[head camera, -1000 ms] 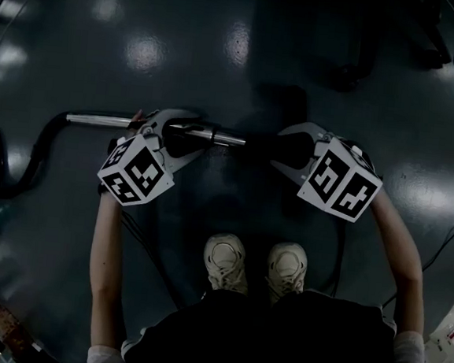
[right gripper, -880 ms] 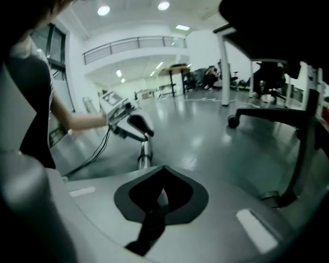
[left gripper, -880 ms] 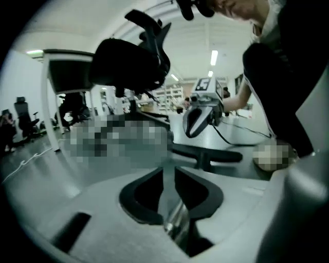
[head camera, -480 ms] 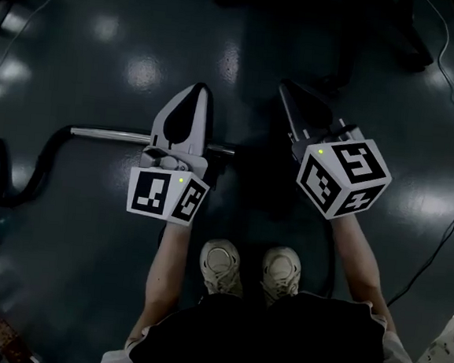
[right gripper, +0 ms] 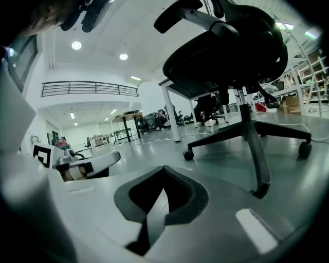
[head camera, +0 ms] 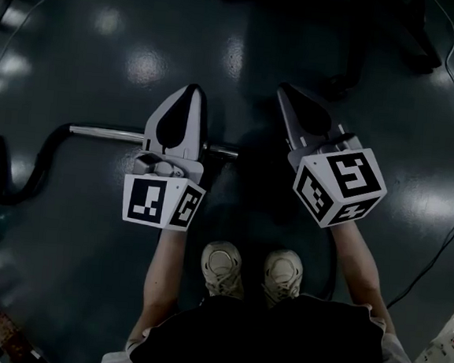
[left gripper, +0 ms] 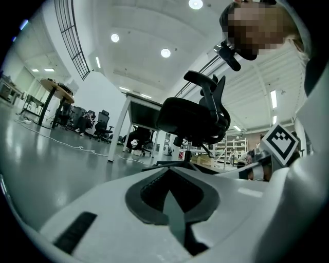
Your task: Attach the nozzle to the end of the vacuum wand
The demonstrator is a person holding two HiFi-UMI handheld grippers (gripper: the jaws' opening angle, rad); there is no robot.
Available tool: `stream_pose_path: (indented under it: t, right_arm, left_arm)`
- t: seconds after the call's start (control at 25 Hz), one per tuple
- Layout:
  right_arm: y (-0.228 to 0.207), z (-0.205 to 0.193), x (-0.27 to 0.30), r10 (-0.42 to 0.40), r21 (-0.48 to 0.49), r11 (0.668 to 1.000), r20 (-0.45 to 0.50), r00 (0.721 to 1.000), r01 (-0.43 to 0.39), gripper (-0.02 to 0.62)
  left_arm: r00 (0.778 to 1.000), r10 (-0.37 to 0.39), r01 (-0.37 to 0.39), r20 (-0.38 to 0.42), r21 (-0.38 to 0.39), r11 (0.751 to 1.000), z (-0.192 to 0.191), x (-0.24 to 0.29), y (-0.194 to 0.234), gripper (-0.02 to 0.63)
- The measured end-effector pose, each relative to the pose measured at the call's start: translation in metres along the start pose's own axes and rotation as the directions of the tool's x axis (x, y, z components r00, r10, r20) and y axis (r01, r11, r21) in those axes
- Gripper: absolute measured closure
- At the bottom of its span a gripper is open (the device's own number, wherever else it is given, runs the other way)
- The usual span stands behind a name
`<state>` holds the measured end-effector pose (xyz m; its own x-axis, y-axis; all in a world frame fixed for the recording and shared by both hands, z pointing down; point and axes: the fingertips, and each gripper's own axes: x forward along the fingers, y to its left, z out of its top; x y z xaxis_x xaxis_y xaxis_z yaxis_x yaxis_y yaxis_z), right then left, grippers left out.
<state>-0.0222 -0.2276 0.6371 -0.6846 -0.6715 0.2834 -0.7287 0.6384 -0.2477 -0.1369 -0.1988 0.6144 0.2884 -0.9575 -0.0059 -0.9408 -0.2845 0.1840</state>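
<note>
**Floor** (head camera: 103, 63): dark, glossy, and carried all the task items.

**Office chair** (right gripper: 226, 46): stood ahead of both grippers and took no part in the task.

**Vacuum hose** (head camera: 22, 171): black, curled at the far left of the head view, and ran into the wand.

**Vacuum wand** (head camera: 105, 134): a metal tube that lay flat on the floor. Its long axis ran left to right across the person's front. It passed under the left gripper, and its free end (head camera: 226, 150) showed just to that gripper's right, in the gap between the two grippers.

**Left gripper** (head camera: 190, 93): jaws pressed together on nothing. It was held above the wand and pointed forward, square across the wand's axis. It was the nearer of the two to the free end.

**Right gripper** (head camera: 287, 92): jaws likewise closed and empty. It pointed forward and lay to the right of the free end, apart from it.

**Nozzle**: could not be made out on the dark floor, so its position was not recorded. Judgement: either gripper would have had to open and come down before taking hold of anything.
</note>
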Motion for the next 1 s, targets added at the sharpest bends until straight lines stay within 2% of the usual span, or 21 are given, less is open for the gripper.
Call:
stream_pose_path:
  t: [0.12,0.28,0.36,0.44,0.52,0.64,0.76,0.88,1.0]
  right_arm:
    - [-0.003,-0.001,0.005,-0.007,0.006,1.000,0.006,1.000,0.007,0.589]
    - [-0.007,0.007,0.011,-0.023,-0.011,1.000,0.046,0.999,0.024,0.589]
    - [-0.008,0.018,0.017,-0.037,-0.017,0.999,0.071,0.997,0.038,0.589]
    - [-0.006,0.029,0.020,-0.057,-0.007,0.998,0.064,0.996,0.058,0.589]
    - [-0.003,0.048,0.018,-0.067,-0.008,0.998,0.015,0.998,0.067,0.589]
    - [0.017,0.115,0.003,-0.059,-0.066,0.996,-0.041,0.997,0.056,0.589]
    - [0.066,0.205,-0.027,-0.047,-0.119,0.992,-0.078,0.996,0.038,0.589]
    - [0.121,0.313,-0.081,-0.015,-0.092,0.996,-0.120,0.993,0.004,0.589]
    - [0.178,0.439,-0.157,0.017,-0.065,0.998,-0.158,0.987,-0.028,0.589]
  left_arm:
    - [1.000,0.013,-0.013,0.001,0.028,1.000,0.000,0.001,0.003,0.603]
    - [0.999,0.033,-0.032,0.017,-0.053,0.998,-0.004,0.006,0.017,0.603]
    - [0.999,0.048,-0.047,0.017,-0.044,0.998,0.000,0.009,0.026,0.603]
    - [0.999,0.051,-0.050,0.020,-0.044,0.998,0.015,0.009,0.029,0.603]
    - [0.998,0.058,-0.055,0.032,-0.081,0.995,0.049,0.011,0.027,0.604]
    - [0.997,0.057,-0.053,0.044,-0.083,0.995,0.135,0.020,0.016,0.603]
    - [0.998,0.064,-0.062,0.026,-0.058,0.996,0.245,0.005,-0.002,0.603]
    - [0.996,0.093,-0.093,0.007,-0.059,0.994,0.372,-0.019,-0.038,0.604]
    - [0.992,0.125,-0.124,-0.003,-0.124,0.984,0.518,-0.048,-0.089,0.603]
